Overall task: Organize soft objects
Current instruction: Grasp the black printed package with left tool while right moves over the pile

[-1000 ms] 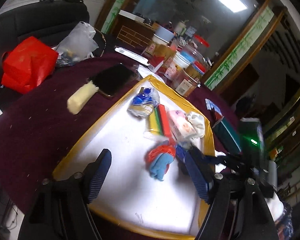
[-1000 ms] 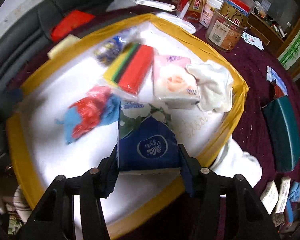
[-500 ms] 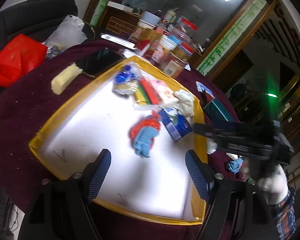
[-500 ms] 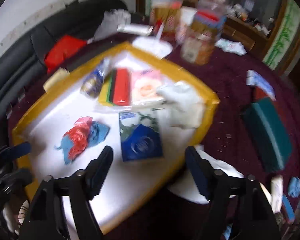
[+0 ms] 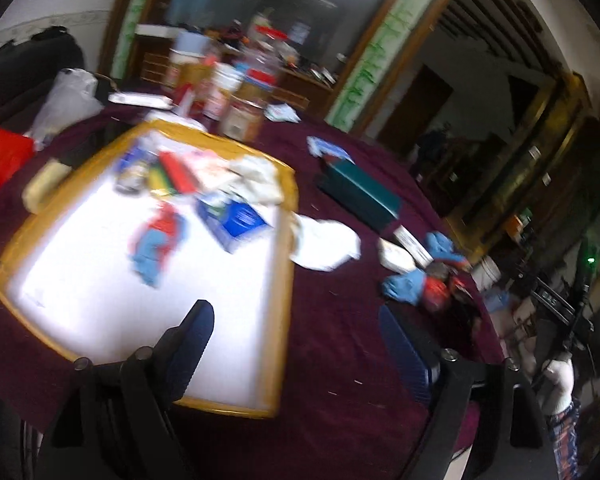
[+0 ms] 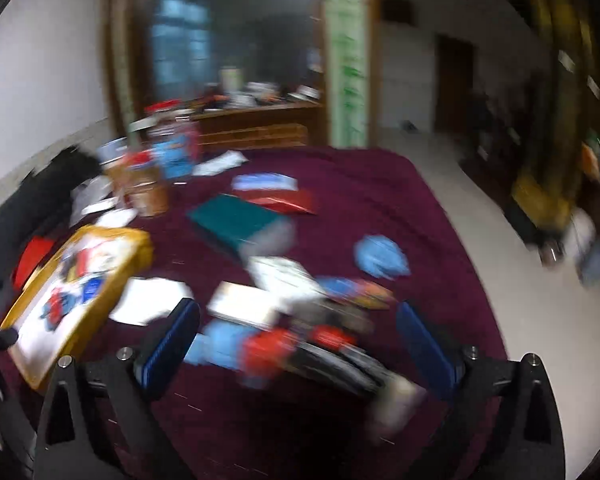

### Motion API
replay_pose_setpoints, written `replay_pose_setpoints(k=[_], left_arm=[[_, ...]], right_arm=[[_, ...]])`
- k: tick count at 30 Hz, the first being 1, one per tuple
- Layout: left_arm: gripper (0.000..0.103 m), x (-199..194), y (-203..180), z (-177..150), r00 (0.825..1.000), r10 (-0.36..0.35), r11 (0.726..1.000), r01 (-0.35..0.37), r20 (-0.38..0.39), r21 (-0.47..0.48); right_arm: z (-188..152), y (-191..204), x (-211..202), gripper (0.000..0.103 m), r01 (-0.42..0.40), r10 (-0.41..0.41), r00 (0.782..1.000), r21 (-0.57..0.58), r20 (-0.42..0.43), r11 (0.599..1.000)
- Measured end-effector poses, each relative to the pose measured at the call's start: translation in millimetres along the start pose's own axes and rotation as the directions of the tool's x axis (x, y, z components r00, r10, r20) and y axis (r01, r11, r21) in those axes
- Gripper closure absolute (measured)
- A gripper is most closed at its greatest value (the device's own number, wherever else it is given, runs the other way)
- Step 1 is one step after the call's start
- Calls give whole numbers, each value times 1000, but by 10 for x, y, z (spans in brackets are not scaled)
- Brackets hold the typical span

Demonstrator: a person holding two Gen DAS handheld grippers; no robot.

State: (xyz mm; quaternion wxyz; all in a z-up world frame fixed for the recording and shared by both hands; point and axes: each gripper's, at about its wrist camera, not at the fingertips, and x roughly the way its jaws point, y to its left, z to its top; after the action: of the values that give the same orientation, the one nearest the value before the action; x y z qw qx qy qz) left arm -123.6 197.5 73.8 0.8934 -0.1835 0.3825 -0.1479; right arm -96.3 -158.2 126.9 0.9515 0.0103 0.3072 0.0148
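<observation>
Now both tongs stand apart and empty, jaws having just opened wider: the right tongs [image 6: 298, 344] let go the blue tissue pack [image 5: 236, 220], which lies in the yellow-rimmed tray [image 5: 284, 292]. Just past them lies a blurred blue-and-red glove [image 6: 244, 350], likely next; the left tongs [image 5: 296, 348] hover over the desk [image 5: 340, 320].

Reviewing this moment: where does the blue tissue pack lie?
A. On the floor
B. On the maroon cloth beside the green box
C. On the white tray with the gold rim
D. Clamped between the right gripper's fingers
C: the blue tissue pack lies flat on the tray, and nothing sits between the fingers of the right gripper.
</observation>
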Motion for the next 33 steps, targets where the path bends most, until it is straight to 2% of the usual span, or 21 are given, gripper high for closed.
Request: replay_pose_setpoints(k=[2,4,9,12,15,17,18,19,20,21,22,23,24,25,27,28,30,31,33], left_arm=[[16,93,-109,-56,999,-17,1000,17,-35,12],[16,213,-259,-130,997,-30,999,32,-75,25],[16,429,-599,-297,986,-40,996,52,-161,68],[16,482,-753,-347,983,-28,994,47,-181,98],[16,516,-834,-372,980,-17,993,40,-199,114],[16,530,-851,-370,978,-15,993,39,-208,111],[16,533,-858,-361,978,-12,993,36,-210,109],[16,536,-862,-354,978,-10,993,33,-210,109],[16,535,-867,-342,978,-6,994,29,-208,110],[16,539,-872,-334,978,-3,994,26,-207,110],[16,548,-874,-324,978,0,994,23,-207,109],[16,557,-881,-318,978,5,994,18,-208,110],[16,569,-886,-317,978,7,994,16,-210,111],[16,590,-896,-321,977,8,994,17,-214,112],[16,634,-947,-342,974,-12,992,39,-225,118],[16,656,-998,-359,972,-26,990,57,-232,130],[16,717,-1144,-397,968,-43,982,86,-247,168],[16,762,-1253,-426,964,-54,975,107,-260,194],[16,857,-1445,-476,956,-69,963,139,-286,232]], right_arm=[[-112,-395,9,4,32,-29,999,88,-37,996],[-219,-671,53,4,34,-24,997,151,-68,988],[-403,-1040,246,4,-4,30,994,231,-110,973],[-444,-1168,440,4,-57,99,987,300,-128,952],[-458,-1194,682,4,-138,207,966,369,-155,919],[-450,-1097,876,4,-218,310,931,388,-194,895],[-449,-1032,929,4,-266,367,906,391,-212,881],[-448,-911,988,4,-347,454,863,390,-223,853],[-444,-760,1004,4,-446,547,806,375,-226,813],[-449,-639,1006,4,-532,629,742,367,-232,763],[-470,-469,997,4,-657,751,616,371,-238,656],[-485,-379,974,4,-712,800,550,367,-239,599],[-492,-272,904,4,-748,817,526,327,-237,577],[-493,-224,855,4,-746,799,555,285,-234,602],[-525,-239,878,4,-731,782,587,278,-212,624],[-568,-315,952,4,-712,779,599,320,-188,625],[-586,-489,1015,4,-692,787,601,402,-138,599],[-584,-606,988,4,-703,796,601,423,-78,572],[-597,-802,925,4,-705,787,617,452,12,546]])
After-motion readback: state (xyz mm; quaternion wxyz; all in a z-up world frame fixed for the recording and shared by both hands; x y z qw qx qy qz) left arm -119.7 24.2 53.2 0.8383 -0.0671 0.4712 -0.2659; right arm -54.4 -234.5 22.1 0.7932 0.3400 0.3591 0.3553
